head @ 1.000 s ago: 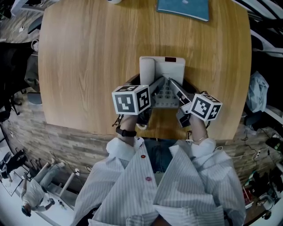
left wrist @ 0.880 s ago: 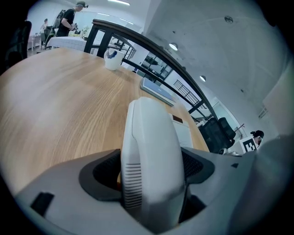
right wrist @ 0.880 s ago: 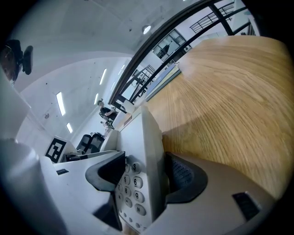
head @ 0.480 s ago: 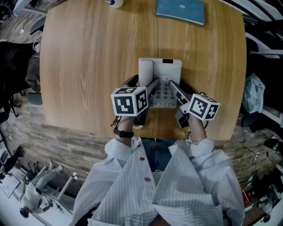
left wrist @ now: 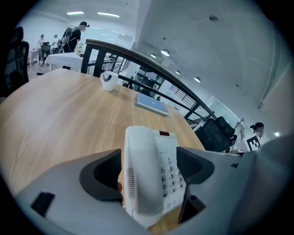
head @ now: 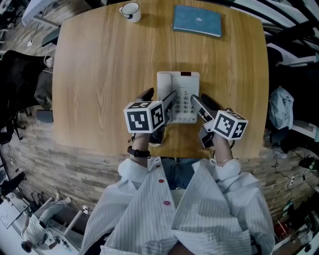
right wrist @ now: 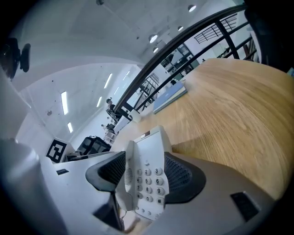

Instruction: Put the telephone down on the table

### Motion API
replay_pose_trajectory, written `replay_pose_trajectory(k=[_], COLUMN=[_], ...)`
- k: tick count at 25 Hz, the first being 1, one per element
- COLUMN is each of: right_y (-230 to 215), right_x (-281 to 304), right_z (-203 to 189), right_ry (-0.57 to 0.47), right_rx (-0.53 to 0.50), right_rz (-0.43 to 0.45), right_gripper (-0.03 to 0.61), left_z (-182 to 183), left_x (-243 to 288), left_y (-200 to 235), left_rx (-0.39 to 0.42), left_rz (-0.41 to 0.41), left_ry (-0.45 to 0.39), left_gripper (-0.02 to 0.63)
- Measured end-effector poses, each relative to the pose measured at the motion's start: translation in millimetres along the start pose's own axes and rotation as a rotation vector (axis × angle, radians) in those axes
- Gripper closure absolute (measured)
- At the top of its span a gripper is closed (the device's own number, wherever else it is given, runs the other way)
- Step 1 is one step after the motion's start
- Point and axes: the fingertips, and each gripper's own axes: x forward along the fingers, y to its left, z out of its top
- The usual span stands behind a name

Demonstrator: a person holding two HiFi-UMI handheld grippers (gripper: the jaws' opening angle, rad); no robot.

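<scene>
Two-handed hold, white telephone (head: 182, 94) lower toward the table (head: 99, 74) than a second ago, near its front edge, contact unclear, left gripper (head: 158, 97) and right gripper (head: 203, 103) both clamped on it, forearms converging inward.

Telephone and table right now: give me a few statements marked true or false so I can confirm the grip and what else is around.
1. The telephone sits between the jaws of both the left gripper and the right gripper. True.
2. The handset is off its cradle and lies alone on the table. False: it rests on the telephone's base, along its left side.
3. A blue book lies near the table's far edge. True.
4. The mug stands right against the telephone. False: it is well apart, near the far left corner.
</scene>
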Motion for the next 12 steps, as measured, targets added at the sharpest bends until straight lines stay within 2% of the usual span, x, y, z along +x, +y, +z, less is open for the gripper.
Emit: replay_pose_trajectory(k=[5, 12], right_y=[33, 93], right_x=[-13, -37], right_z=[13, 32], right_ry=[-0.046, -0.098], right_rx=[-0.029, -0.110], right_rz=[0.066, 0.177], right_gripper=[0.304, 0.305], left_z=[12, 43], left_x=[-23, -75], left_y=[-21, -60], left_rx=[0.017, 0.040], left_rz=[-0.040, -0.127], left_ry=[-0.053, -0.178], left_gripper=[0.232, 0.273])
